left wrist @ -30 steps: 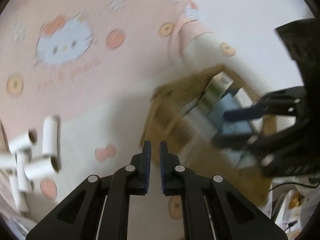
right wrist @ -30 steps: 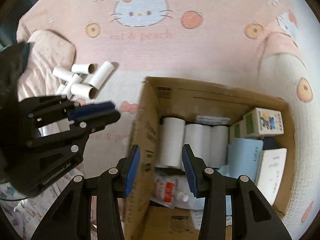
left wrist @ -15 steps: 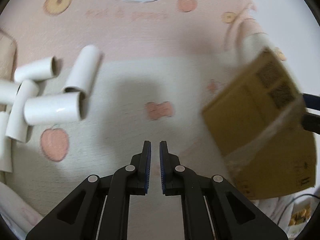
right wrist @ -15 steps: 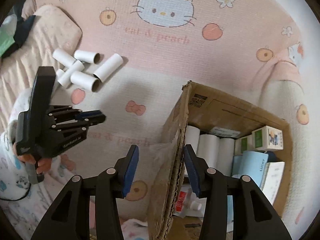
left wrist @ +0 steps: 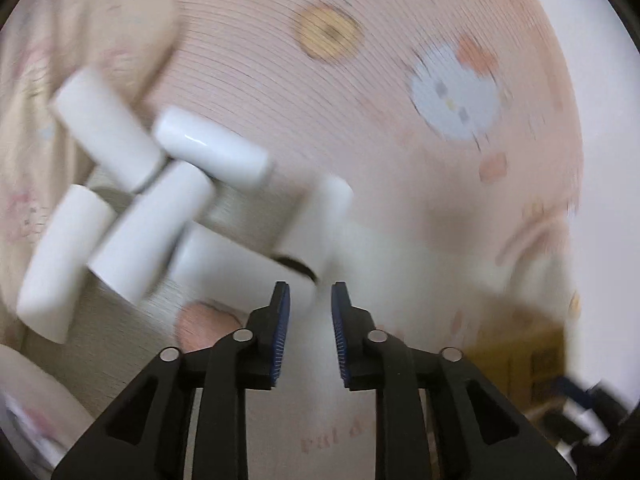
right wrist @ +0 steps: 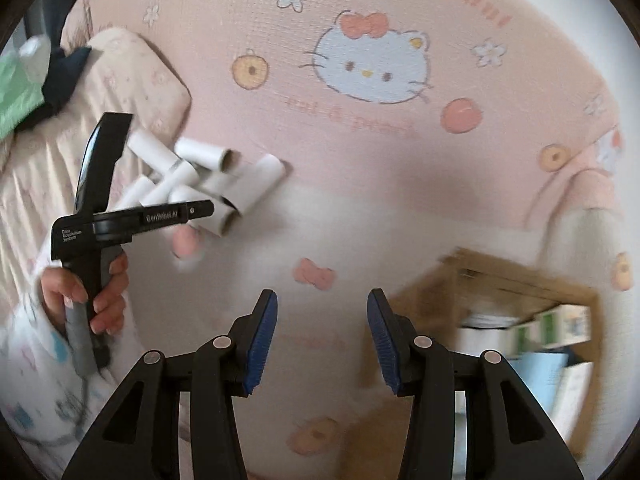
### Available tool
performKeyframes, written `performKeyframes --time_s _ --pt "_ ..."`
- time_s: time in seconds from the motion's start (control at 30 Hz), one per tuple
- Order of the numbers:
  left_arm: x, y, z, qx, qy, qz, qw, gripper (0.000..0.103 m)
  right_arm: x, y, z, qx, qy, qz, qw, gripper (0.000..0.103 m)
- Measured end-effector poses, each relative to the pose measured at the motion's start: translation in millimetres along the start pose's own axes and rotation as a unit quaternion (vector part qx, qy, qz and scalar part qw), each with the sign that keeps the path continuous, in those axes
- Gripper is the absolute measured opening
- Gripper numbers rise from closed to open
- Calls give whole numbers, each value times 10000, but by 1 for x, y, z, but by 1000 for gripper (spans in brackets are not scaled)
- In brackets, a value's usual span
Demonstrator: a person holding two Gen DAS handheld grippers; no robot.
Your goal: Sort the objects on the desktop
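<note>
The left gripper (left wrist: 306, 300) is opening narrowly before the white cardboard tubes (left wrist: 160, 216), holding nothing; the right gripper (right wrist: 322, 312) is hanging part-open, empty.

The left tool (left wrist: 307, 308) hangs over a pink cartoon-cat blanket (left wrist: 400, 128), its jaws opening with nothing pressed between them. A heap of white cardboard tubes (left wrist: 160, 216) lies just beyond and to the left of the fingertips, the nearest tube (left wrist: 240, 268) almost at the left pad. Far right of the heap, a blurred brown cardboard box (left wrist: 520, 344) shows at the frame's lower edge.
</note>
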State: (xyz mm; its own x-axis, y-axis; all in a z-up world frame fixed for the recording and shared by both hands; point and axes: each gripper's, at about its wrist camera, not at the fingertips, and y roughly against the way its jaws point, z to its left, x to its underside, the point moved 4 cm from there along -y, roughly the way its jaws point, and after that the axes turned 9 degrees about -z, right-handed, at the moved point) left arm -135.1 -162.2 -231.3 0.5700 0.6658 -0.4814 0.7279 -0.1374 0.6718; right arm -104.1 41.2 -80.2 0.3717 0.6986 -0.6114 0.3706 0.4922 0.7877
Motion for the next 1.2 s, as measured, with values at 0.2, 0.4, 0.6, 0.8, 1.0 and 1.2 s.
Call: performKeyframes --time_s 0.2,0.4,0.6,0.8,1.0,1.2 --pt "-27 15 39 -125 624 -144 9979 24 -9 -46 31 -526 -178 -192 9983 43" --pt "-35 2 54 1 1078 145 9941 25 -3 -101 44 -1126 -482 -209 9923 43" --pt "-31 -19 58 0 1445 495 9883 33 2 -139 49 -1442 -902 80 9854 43" --pt "-31 -24 48 -320 1090 384 9928 33 0 -155 62 -1662 -913 79 9818 43" --pt "-33 -22 52 -562 980 310 9931 33 0 -174 72 -1709 -874 173 9813 43" --pt "-30 -26 64 -288 1396 494 9885 33 -1 -182 76 -1760 -906 197 9800 43"
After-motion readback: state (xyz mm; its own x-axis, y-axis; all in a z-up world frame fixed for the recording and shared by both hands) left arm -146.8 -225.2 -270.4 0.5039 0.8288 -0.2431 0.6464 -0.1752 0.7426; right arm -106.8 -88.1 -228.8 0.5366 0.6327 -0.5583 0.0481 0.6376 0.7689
